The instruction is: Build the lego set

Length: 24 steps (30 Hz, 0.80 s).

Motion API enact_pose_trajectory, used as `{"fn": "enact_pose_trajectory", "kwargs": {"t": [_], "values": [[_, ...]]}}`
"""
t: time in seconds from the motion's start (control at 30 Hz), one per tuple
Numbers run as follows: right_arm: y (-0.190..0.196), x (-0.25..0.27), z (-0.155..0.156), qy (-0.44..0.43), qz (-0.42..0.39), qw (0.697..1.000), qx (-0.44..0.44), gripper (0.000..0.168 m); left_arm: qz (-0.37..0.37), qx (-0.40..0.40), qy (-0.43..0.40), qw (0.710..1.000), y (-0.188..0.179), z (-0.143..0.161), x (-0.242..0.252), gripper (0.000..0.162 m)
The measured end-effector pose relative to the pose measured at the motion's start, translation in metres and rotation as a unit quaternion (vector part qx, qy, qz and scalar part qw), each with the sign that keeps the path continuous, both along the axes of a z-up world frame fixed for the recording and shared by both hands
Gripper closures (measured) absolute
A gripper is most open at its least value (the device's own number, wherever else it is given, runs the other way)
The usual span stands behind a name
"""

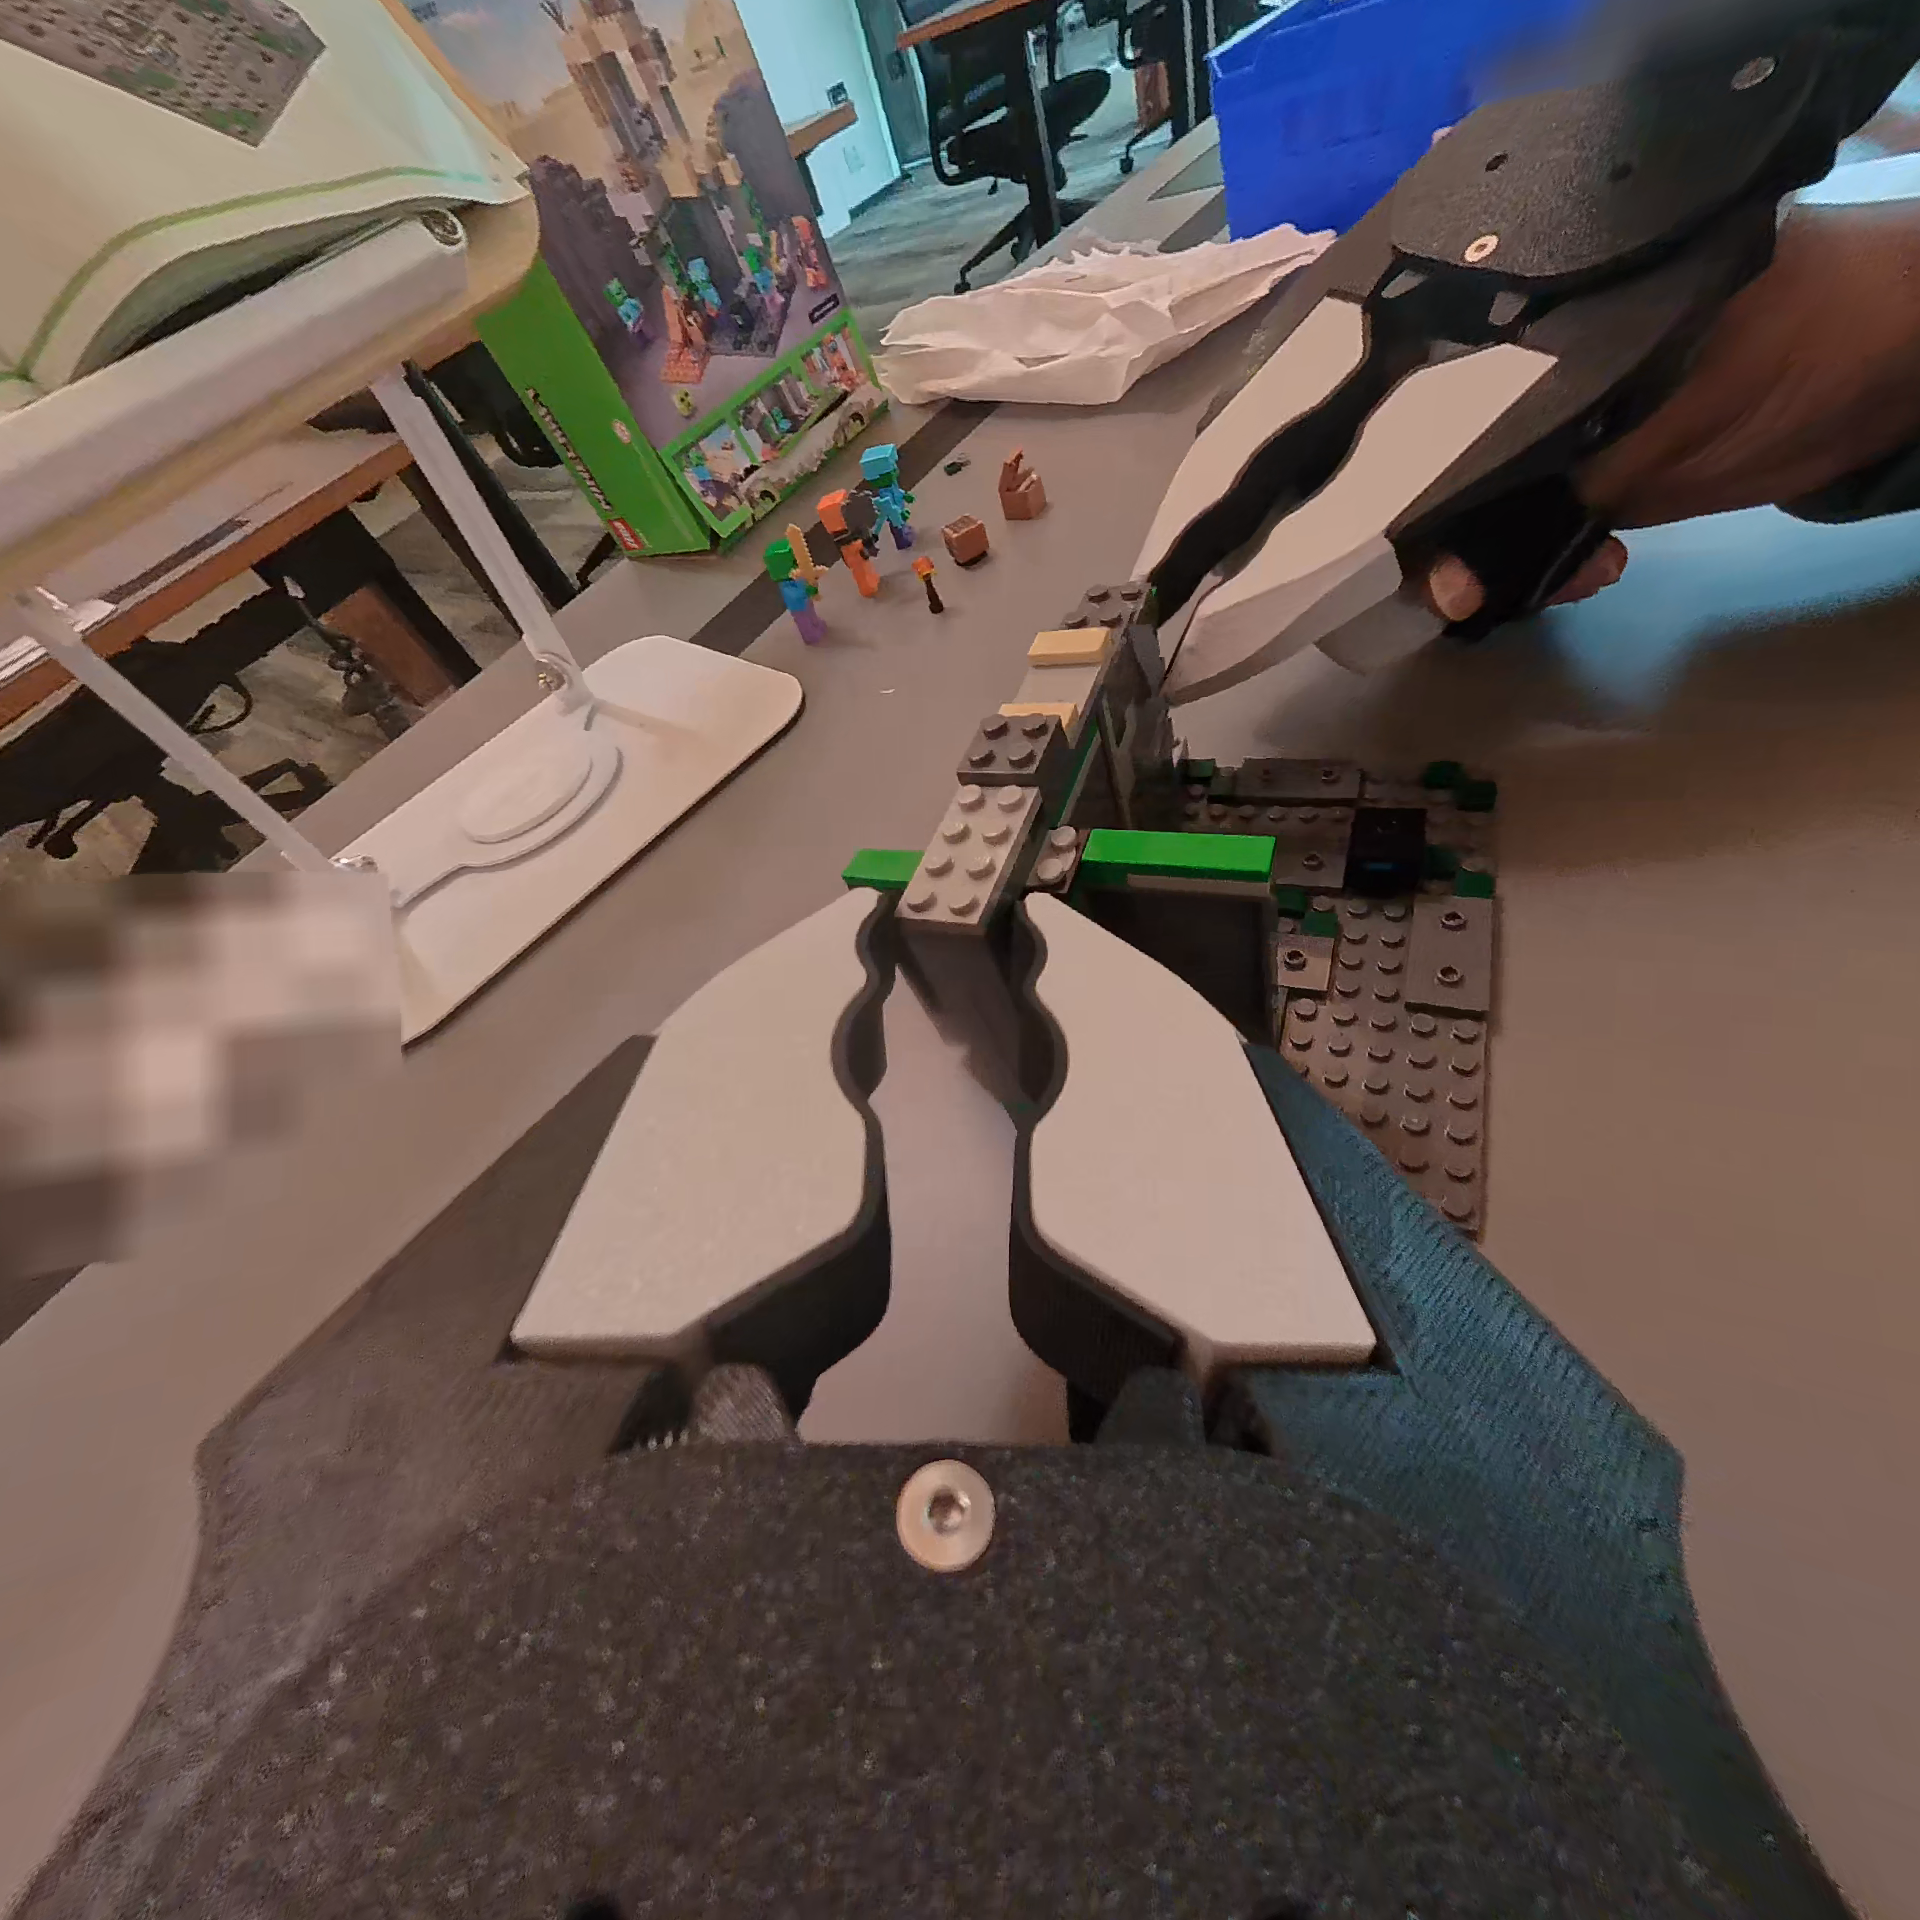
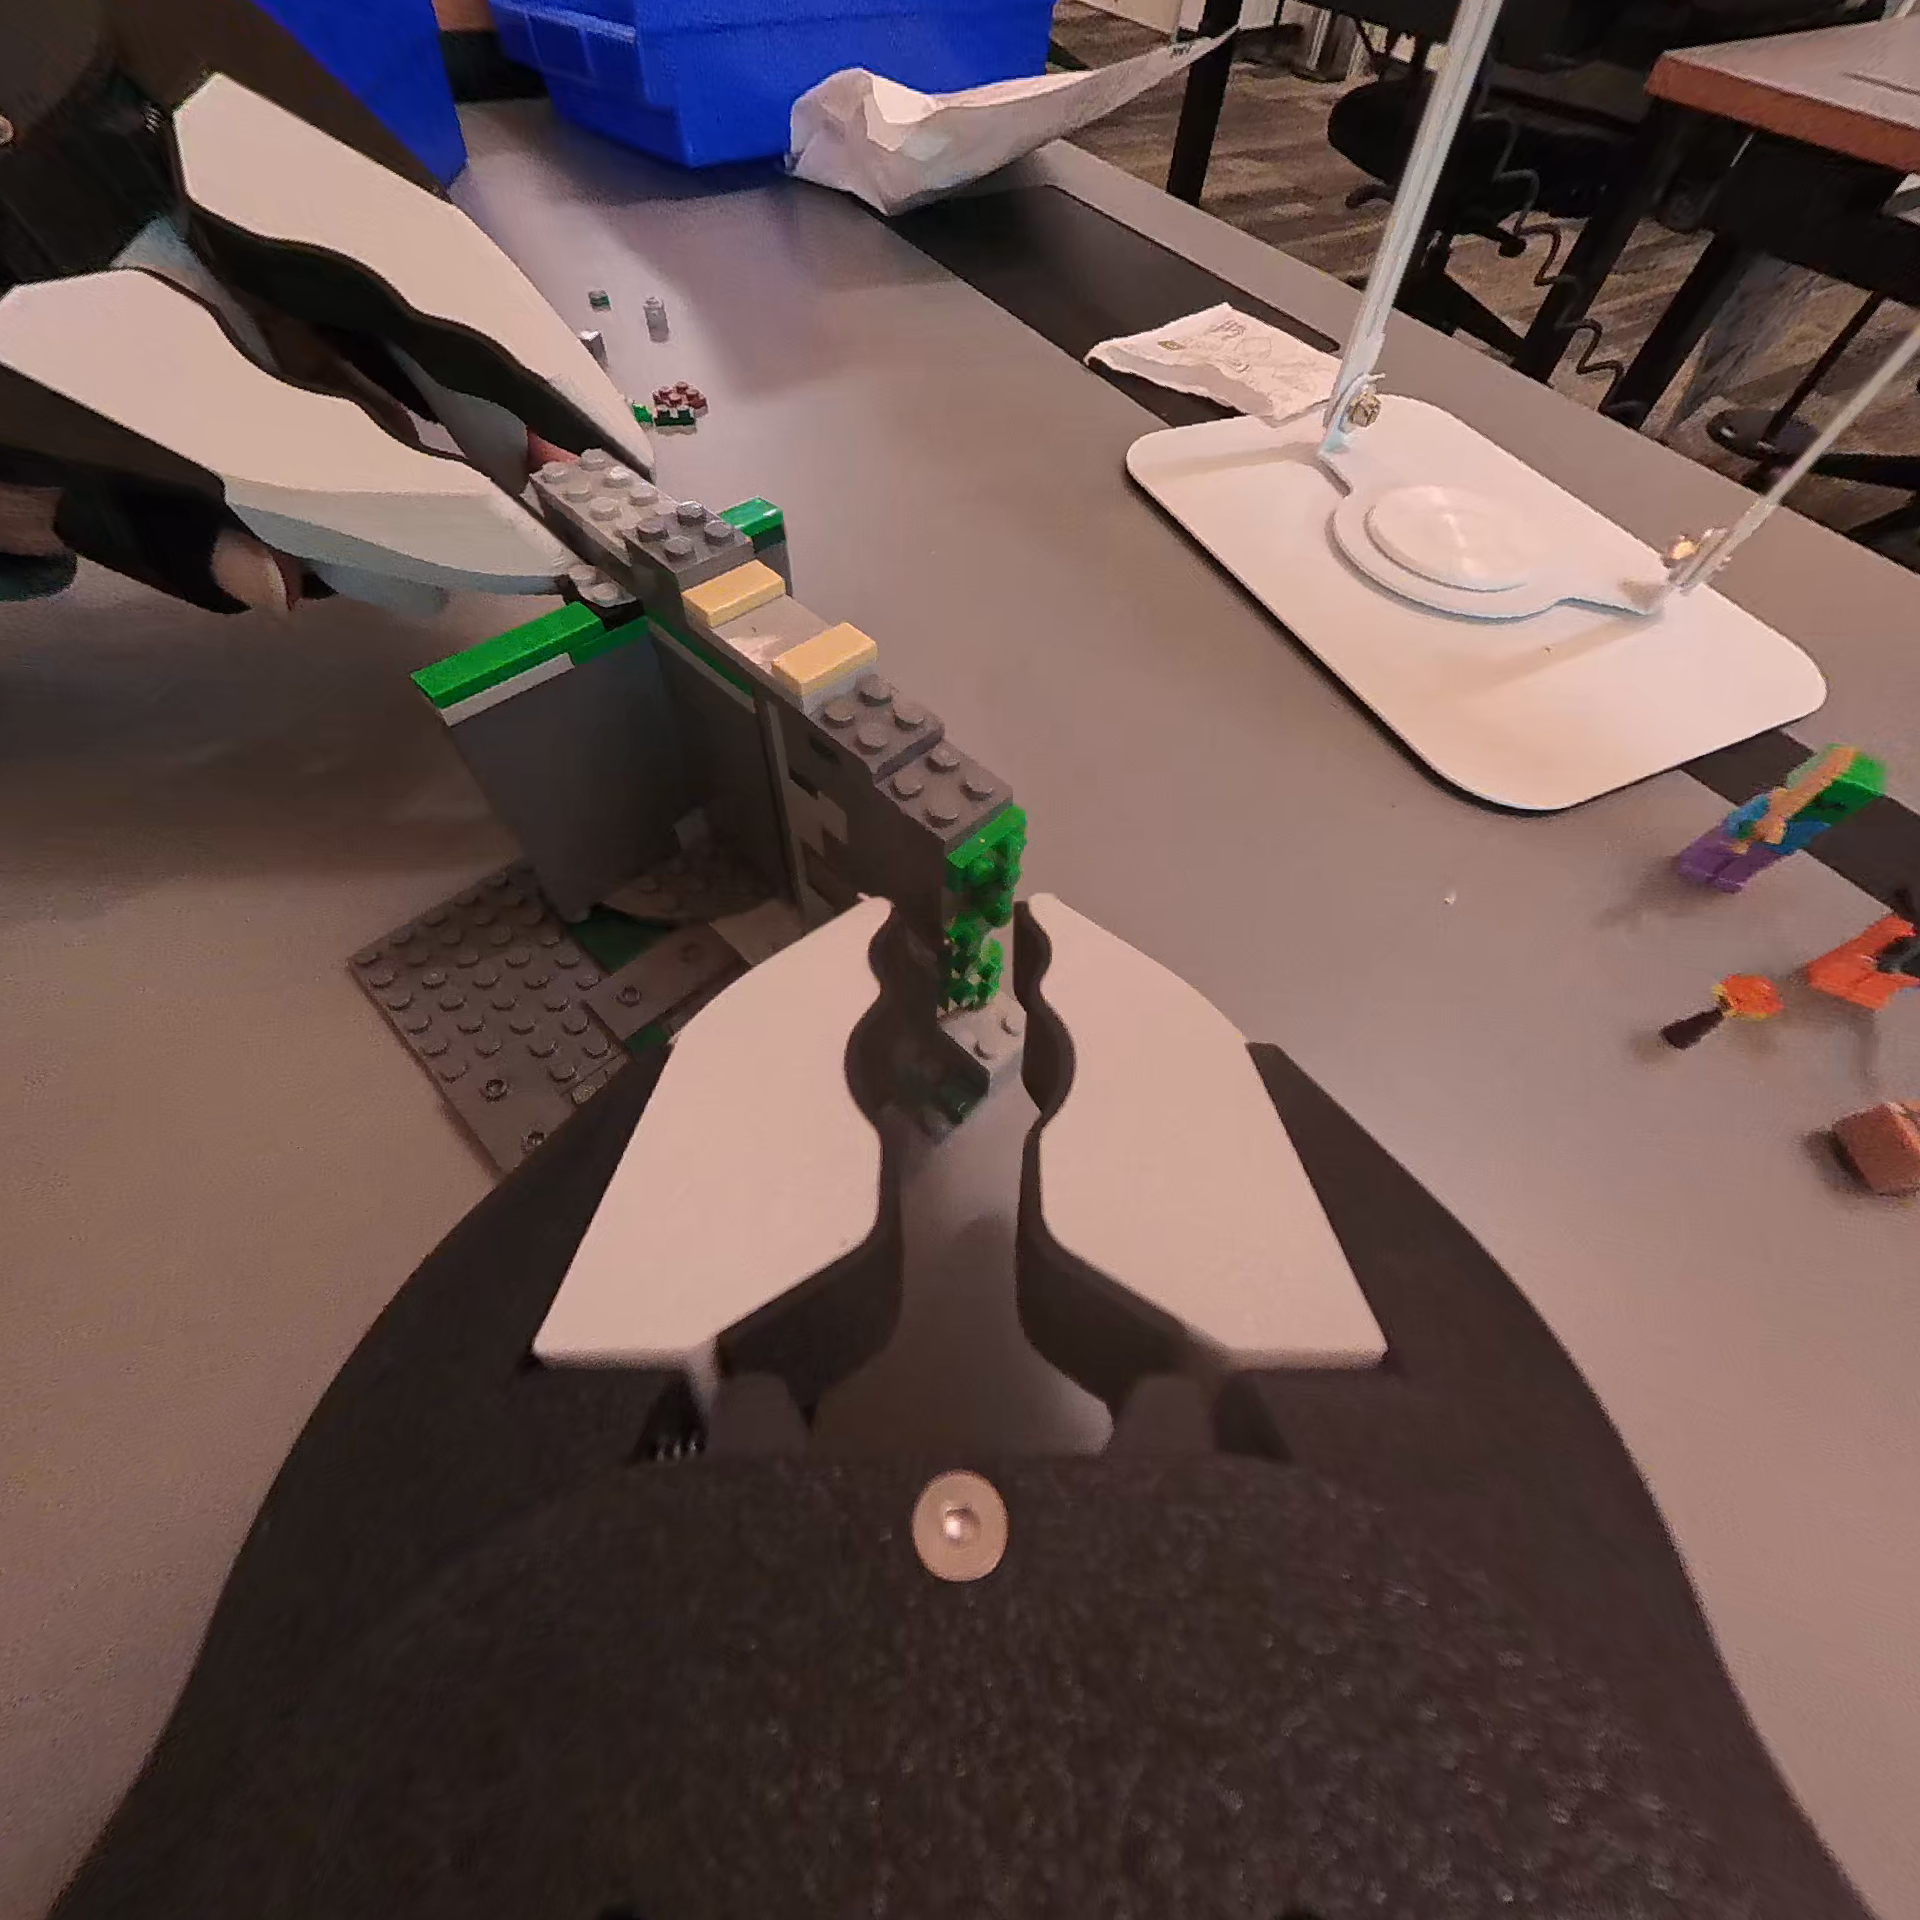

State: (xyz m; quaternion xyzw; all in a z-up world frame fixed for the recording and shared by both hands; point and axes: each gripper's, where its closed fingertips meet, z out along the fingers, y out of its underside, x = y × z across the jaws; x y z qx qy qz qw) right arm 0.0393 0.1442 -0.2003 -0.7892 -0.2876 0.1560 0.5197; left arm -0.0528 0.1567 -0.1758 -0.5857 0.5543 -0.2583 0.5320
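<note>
The left gripper (image 1: 954, 920) pinches the near end of the lego wall (image 1: 1049, 748). The right gripper (image 2: 954, 920) reaches level from the far end, clamping it there.

A white lamp base (image 2: 1475, 592) with thin white arms is seen on the grey table (image 2: 1091, 436). A crumpled white paper bag (image 1: 1091, 312) lies near a blue bin (image 2: 769, 73). A small printed paper slip (image 2: 1221, 358) rests just behind the lamp base. Black office chairs (image 1: 1029, 104) are seen beyond the table.
</note>
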Motion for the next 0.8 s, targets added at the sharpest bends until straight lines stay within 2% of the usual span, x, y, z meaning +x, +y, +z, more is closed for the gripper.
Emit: {"fn": "enact_pose_trajectory", "kwargs": {"t": [0.3,0.53,0.67,0.8], "values": [[0.022,-0.012,0.000,-0.003,-0.020,1.000,0.003,0.152,0.051,0.017,-0.003,0.999,0.029,0.001,-0.012,0.141],[0.035,-0.013,0.000,0.022,-0.021,0.999,-0.022,0.152,0.037,-0.006,-0.001,0.999,0.042,0.002,-0.016,0.137],[0.028,-0.003,0.013,0.090,-0.007,0.996,-0.010,0.153,0.025,-0.006,-0.016,1.000,0.037,0.020,-0.034,0.133],[0.008,-0.006,0.026,0.108,0.056,0.992,-0.010,0.154,0.084,-0.009,-0.038,0.996,0.042,0.043,-0.052,0.145]]}}
